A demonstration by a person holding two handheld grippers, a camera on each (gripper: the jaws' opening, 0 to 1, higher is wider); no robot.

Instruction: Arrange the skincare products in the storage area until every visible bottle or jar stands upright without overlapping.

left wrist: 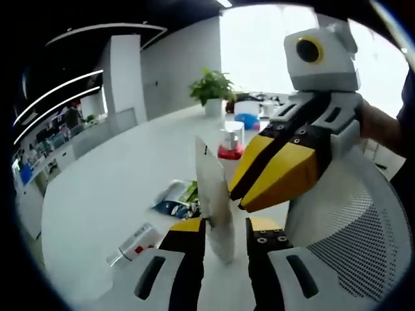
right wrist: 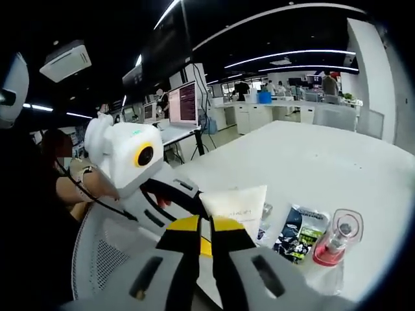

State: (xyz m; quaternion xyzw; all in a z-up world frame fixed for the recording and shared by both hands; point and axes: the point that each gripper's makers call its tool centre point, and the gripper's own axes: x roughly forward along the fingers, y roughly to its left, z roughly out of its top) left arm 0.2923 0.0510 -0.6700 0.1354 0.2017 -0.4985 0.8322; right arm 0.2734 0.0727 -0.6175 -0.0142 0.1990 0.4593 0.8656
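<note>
Both grippers meet over the white mesh basket [left wrist: 363,233] at the near edge of the white surface [left wrist: 110,188]. The left gripper [left wrist: 224,227] has its jaws pressed onto the lower edge of a flat white sachet [left wrist: 213,194], which stands up on edge between them. The right gripper [left wrist: 275,172] comes in from the side with its jaws drawn together, its tips at or just beside the sachet's upper part; in the right gripper view the right gripper [right wrist: 204,236] is closed, with the sachet [right wrist: 237,206] right in front of it, though I cannot tell whether it actually pinches the edge.

The sachet looks light, thin and floppy, with a slick film skin, so I judge it will sag or slip unless held by a sealed edge; a pinch on the seam is safer than on the soft middle.

Further out on the surface stands a pump bottle with pink liquid [right wrist: 334,241] under a clear cap; it looks rigid and top-heavy, best taken round the body. Beside it lie a dark printed packet [right wrist: 299,234] and, in the left gripper view, a small tube [left wrist: 137,245] on its side, which would still need standing up.
</note>
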